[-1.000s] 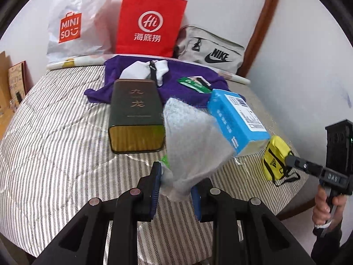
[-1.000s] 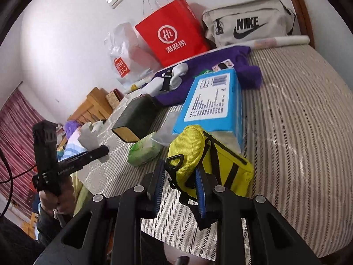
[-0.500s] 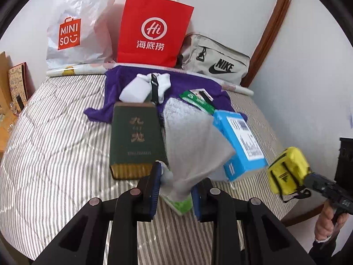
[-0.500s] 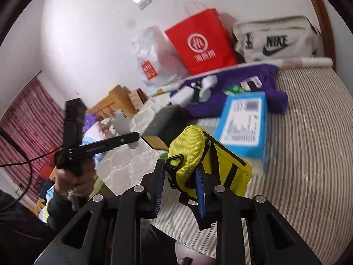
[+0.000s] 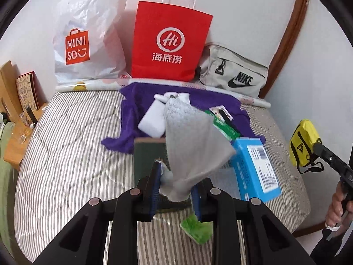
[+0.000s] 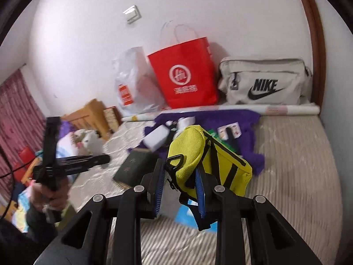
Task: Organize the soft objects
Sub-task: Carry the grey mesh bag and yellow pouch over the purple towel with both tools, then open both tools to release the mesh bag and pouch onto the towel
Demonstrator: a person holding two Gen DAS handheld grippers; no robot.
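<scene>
A: Left gripper?
B: Clamped on a grey cloth — cloth lifted above the striped bed, fanning up and right from the pads.

A: Right one?
B: Right gripper is closed on a yellow pouch, black straps, held up off the bed. In the left wrist view the same pouch hangs at the far right, beyond the mattress edge.

A: What's under the cloth?
B: Dark green box, partly hidden behind cloth and fingers. Blue box just right of it, lying flat with its label up. Green packet near the bed's front edge, below the right finger.

A: Farther back?
B: Purple garment spread on the bed, a white block and a green card on it. Against the far wall, left to right — white Miniso bag, red paper bag, beige Nike bag. A paper roll lies along the wall in front of them.

A: Left edge?
B: Wooden furniture beside the bed; items on it too small to tell.
</scene>
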